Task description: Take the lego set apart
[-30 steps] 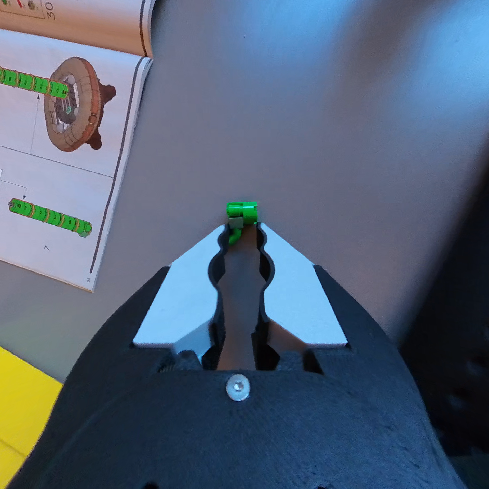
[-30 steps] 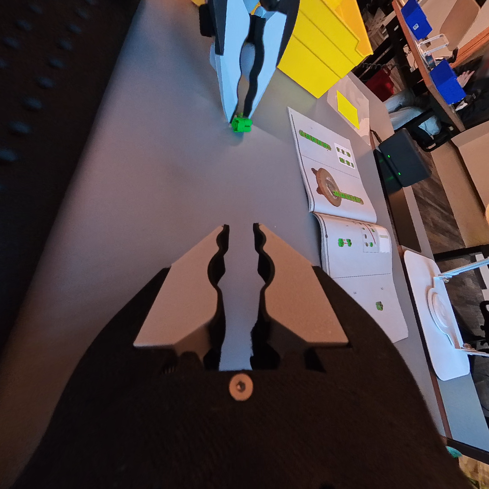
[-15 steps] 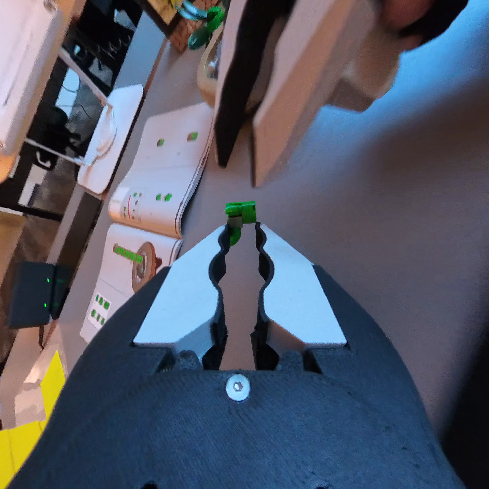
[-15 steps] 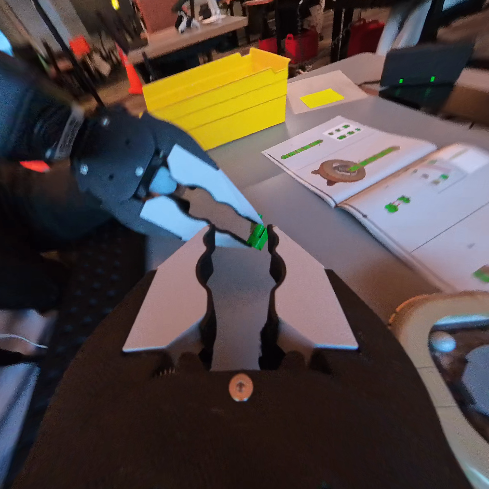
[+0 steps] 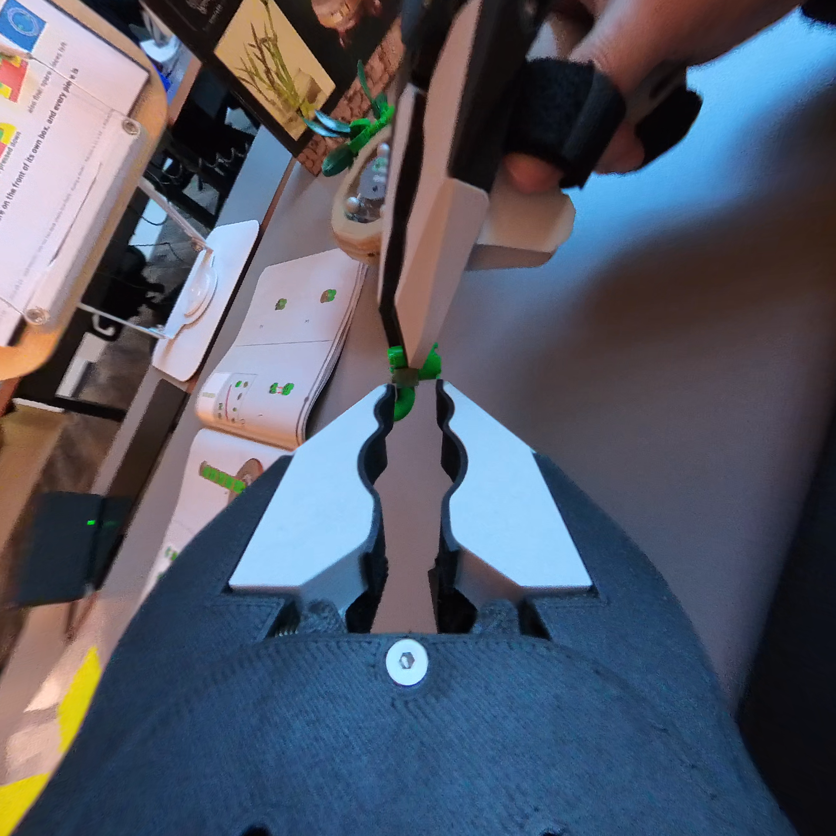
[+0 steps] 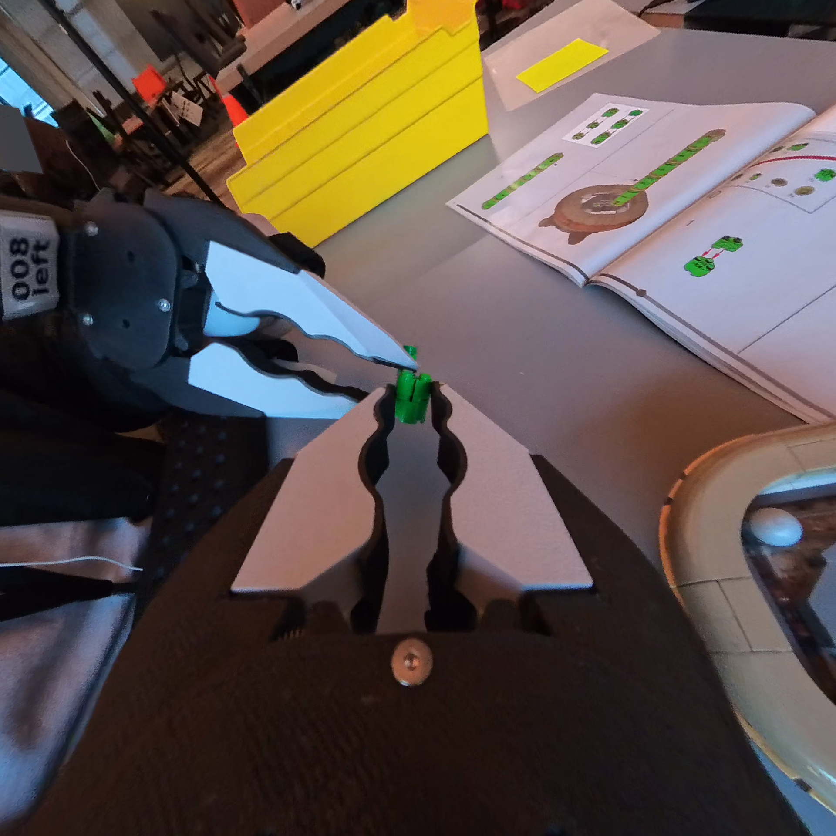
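On the grey table [image 6: 565, 344] I count 1 yellow bin [image 6: 362, 135], 1 open instruction booklet [image 6: 678, 217], 1 tan lego base [image 6: 724, 565] cut off at the frame edge, and 1 small green lego piece [image 6: 410, 398]. That piece sits up off the table btwn my 2 tools. My left gripper [image 5: 414, 389] is clenched on its lower end; my right gripper [image 6: 410, 390] pinches the other end at the tips. A grey bit [image 5: 406, 376] shows mid-piece; the joint w/ it is too small to make out.
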Available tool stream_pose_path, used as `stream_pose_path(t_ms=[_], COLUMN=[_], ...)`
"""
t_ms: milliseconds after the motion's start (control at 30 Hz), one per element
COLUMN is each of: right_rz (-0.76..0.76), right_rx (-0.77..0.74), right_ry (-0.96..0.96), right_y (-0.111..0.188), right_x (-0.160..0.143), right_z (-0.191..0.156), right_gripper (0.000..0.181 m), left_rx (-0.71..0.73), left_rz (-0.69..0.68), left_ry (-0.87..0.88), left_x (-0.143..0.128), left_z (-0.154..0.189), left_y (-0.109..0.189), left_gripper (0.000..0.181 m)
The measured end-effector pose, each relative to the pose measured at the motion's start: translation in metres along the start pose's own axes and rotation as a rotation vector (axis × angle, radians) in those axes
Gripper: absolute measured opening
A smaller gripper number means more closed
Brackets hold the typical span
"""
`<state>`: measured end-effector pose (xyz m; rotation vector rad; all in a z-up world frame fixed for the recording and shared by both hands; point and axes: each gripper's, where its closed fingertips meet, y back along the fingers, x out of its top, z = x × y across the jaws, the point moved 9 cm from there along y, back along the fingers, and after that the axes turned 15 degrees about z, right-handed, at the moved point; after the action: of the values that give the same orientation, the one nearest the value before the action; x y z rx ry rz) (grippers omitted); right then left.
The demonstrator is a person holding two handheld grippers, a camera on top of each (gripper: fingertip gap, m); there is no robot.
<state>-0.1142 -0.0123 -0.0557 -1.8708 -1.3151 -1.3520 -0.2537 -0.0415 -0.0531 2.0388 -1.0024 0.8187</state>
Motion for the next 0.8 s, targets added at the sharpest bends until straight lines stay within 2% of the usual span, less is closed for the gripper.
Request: stream_pose_path(t_ms=[133, 267, 467, 567, 700, 800], right_rz=[0.065, 0.156, 0.232, 0.231, 0.229, 0.251], right_rx=[0.015, 0.051, 0.152, 0.188, 0.205, 0.230], right_ry=[0.027, 0.137, 0.237, 0.280, 0.311, 0.303], right_y=[0.008, 0.016, 0.019, 0.018, 0.017, 0.018], right_x=[0.007, 0.017, 0.023, 0.023, 0.022, 0.023], right_z=[0.000, -0.005, -0.020, -0.026, -0.030, -0.032], right_gripper=[0.014, 0.014, 0.014, 0.014, 0.014, 0.014], left_rx=[-0.041, -0.103, -0.284, -0.309, -0.368, -0.395], left_rz=[0.164, 0.306, 0.512, 0.534, 0.514, 0.469], left_ry=[0.270, 0.568, 0.935, 0.985, 0.940, 0.902], left_x=[0.007, 0.004, -0.003, -0.007, -0.004, -0.003], left_z=[-0.018, -0.038, -0.054, -0.058, -0.051, -0.045], left_y=[0.014, 0.026, 0.036, 0.037, 0.036, 0.032], left_gripper=[0.031, 0.038, 0.027, 0.026, 0.024, 0.014])
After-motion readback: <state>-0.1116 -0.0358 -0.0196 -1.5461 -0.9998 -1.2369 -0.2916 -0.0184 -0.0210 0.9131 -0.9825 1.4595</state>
